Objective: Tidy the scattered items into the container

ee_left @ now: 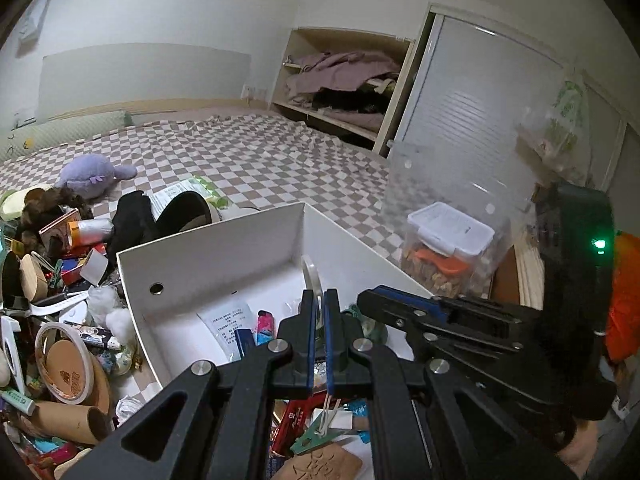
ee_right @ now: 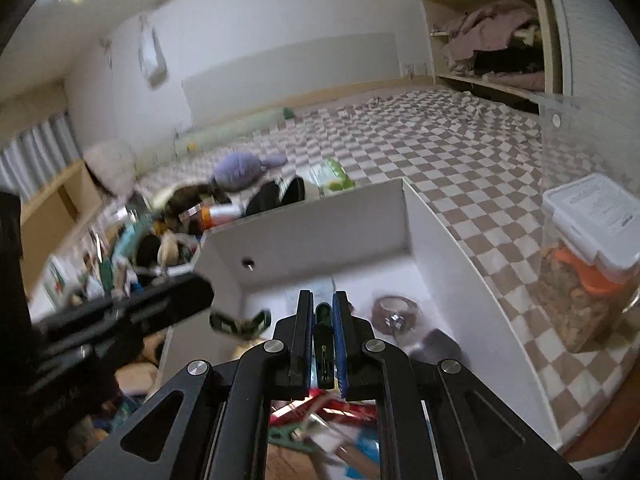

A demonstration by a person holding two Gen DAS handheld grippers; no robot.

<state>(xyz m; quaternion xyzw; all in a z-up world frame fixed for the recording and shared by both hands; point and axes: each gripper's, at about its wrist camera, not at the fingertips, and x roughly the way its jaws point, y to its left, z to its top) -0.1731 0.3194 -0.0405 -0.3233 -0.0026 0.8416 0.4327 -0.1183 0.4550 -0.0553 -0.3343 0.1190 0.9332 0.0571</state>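
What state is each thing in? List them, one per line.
left gripper: shut on a translucent ring
right gripper: shut on a dark green clip
white box: open-topped, partly filled
snack container: lid on
wardrobe: open, clothes piled inside

Both grippers are up close together here. Left gripper [ee_left: 319,304] has its jaws pinched nearly closed on something thin. Right gripper [ee_right: 322,320] looks the same, clamped tight, crossing just right of the left one.
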